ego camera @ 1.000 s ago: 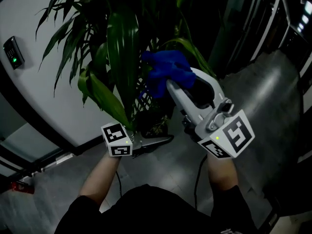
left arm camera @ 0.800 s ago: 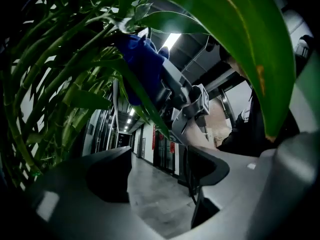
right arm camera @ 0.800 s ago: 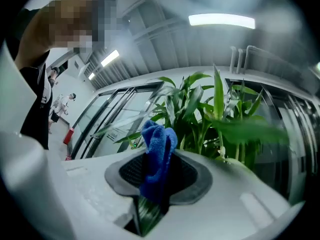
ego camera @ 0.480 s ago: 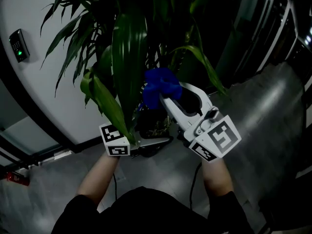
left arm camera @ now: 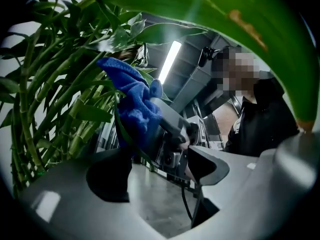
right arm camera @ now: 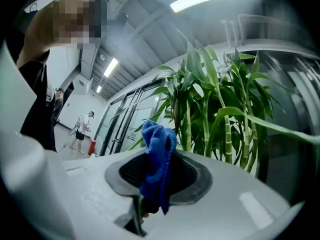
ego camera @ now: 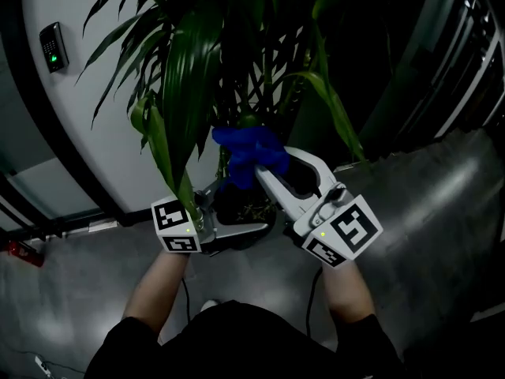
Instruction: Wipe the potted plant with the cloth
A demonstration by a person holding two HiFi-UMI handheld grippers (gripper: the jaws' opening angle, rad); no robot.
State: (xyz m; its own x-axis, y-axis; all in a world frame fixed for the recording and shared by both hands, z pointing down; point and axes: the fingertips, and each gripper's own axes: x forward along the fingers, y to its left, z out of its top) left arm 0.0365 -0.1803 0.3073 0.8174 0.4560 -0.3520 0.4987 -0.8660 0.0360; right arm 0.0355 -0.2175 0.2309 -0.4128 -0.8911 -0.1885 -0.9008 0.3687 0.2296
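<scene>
The potted plant (ego camera: pixel 197 61) has long green leaves and bamboo-like stems (right arm camera: pixel 227 129); its dark pot (ego camera: pixel 246 210) stands on the floor between my grippers. My right gripper (ego camera: pixel 257 172) is shut on a blue cloth (ego camera: pixel 246 150), which bunches above its tips against the stems. In the right gripper view the cloth (right arm camera: pixel 157 159) hangs out of the shut right gripper (right arm camera: pixel 144 196). My left gripper (ego camera: pixel 245 208) stands open low beside the pot. One long leaf (ego camera: pixel 170 152) reaches down to it, and a thin leaf edge (left arm camera: pixel 126 140) passes between its jaws. From there the cloth (left arm camera: pixel 132 104) shows just beyond.
A white wall with a card reader (ego camera: pixel 53 47) and dark baseboard lies left. Dark glass and metal framing (ego camera: pixel 465 61) stands at the right. The floor (ego camera: pixel 426 204) is grey and shiny. Far off, a person (right arm camera: pixel 81 129) walks near a red extinguisher (right arm camera: pixel 93 146).
The right gripper has carried the cloth down and leftward through the leaves, closer to the left gripper. The left gripper has stayed by the pot.
</scene>
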